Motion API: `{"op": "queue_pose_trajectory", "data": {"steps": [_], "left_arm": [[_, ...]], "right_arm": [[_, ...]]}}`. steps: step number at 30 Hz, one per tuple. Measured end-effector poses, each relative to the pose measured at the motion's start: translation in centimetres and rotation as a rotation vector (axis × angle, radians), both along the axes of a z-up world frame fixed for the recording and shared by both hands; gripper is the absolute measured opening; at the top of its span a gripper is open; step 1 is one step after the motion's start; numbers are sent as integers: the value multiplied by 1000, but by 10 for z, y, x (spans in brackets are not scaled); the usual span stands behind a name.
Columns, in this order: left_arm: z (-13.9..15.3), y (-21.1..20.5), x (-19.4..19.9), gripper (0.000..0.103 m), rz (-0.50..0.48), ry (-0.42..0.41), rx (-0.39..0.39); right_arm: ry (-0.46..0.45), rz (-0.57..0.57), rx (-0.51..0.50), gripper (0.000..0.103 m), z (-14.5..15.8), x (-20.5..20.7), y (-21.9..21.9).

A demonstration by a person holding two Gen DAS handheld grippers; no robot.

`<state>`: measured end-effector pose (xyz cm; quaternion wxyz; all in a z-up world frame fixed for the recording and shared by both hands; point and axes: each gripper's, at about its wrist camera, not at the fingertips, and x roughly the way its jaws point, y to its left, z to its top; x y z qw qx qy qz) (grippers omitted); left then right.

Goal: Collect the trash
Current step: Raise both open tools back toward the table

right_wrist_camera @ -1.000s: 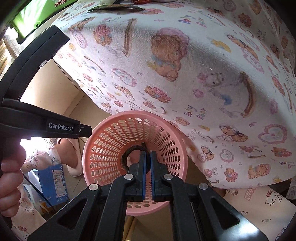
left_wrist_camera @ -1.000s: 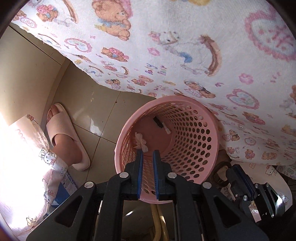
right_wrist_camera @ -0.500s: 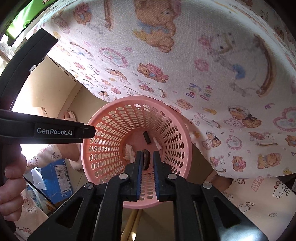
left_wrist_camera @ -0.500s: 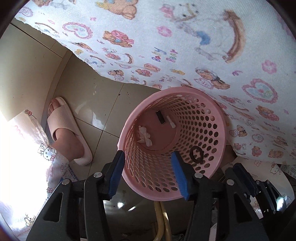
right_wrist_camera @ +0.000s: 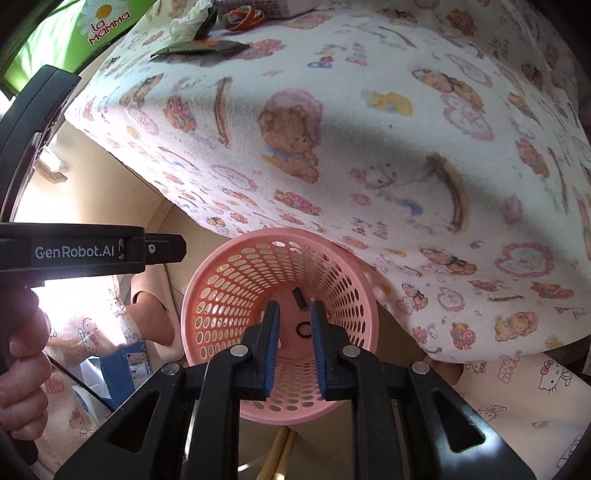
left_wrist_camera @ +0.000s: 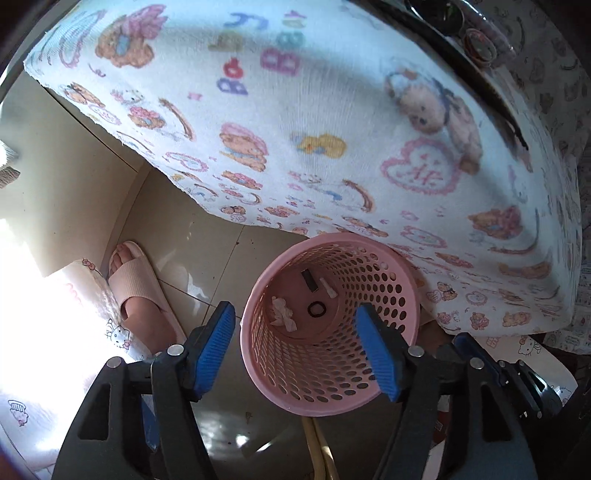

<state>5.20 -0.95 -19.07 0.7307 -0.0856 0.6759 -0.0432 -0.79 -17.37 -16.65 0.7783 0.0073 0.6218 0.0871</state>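
Observation:
A pink perforated basket point(left_wrist_camera: 332, 402) stands on the floor below both grippers. On its bottom lie a black ring point(left_wrist_camera: 317, 308), a crumpled tissue point(left_wrist_camera: 282, 315), a small dark strip point(left_wrist_camera: 309, 280) and a small white piece point(left_wrist_camera: 328, 287). My left gripper point(left_wrist_camera: 293, 317) hangs above the basket, its jaws opening wide with nothing between them. My right gripper point(right_wrist_camera: 295, 308) also points down into the basket point(right_wrist_camera: 207, 295). Its jaws are opening a little and hold nothing. The black ring point(right_wrist_camera: 303, 328) shows through their gap, far below.
A bear-print tablecloth point(right_wrist_camera: 369, 129) overhangs the basket's far side. On the table lie a crumpled tissue point(right_wrist_camera: 188, 20), a dark wrapper point(right_wrist_camera: 201, 48), an orange band point(right_wrist_camera: 245, 16) and a green box point(right_wrist_camera: 74, 33). A slippered foot point(left_wrist_camera: 136, 291) and a blue box point(right_wrist_camera: 129, 365) are at left.
Both grippers have opened, the left widely, and both have risen. The black ring has dropped from the grippers to the basket's bottom.

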Motion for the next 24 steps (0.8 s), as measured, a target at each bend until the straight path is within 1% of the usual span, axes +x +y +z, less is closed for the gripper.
{"op": "queue_pose_trajectory", "data": {"steps": [3, 6, 10, 11, 15, 17, 20, 22, 24], "left_arm": [[22, 4, 1, 67, -3, -76, 18], [37, 6, 1, 69, -7, -130, 31], [57, 5, -2, 74, -33, -214, 89], [62, 5, -2, 74, -37, -236, 91], [81, 7, -6, 74, -29, -310, 61], [92, 9, -9, 74, -24, -366, 62], [103, 8, -12, 80, -24, -455, 107], [108, 7, -13, 80, -18, -485, 142], [115, 3, -11, 80, -40, -509, 140]], "right_arm": [[-47, -22, 18, 18, 18, 0, -6], [-111, -9, 34, 18, 37, 0, -8], [-184, 8, 47, 18, 60, -1, -10], [-197, 10, 52, 18, 64, -1, -10], [-257, 8, 46, 18, 81, -3, -10], [-286, 7, 53, 18, 88, -5, -11], [-322, 11, 58, 18, 98, -2, -14], [-353, -4, 45, 18, 104, 1, -18], [-369, -29, 34, 18, 107, 6, -23]]}}
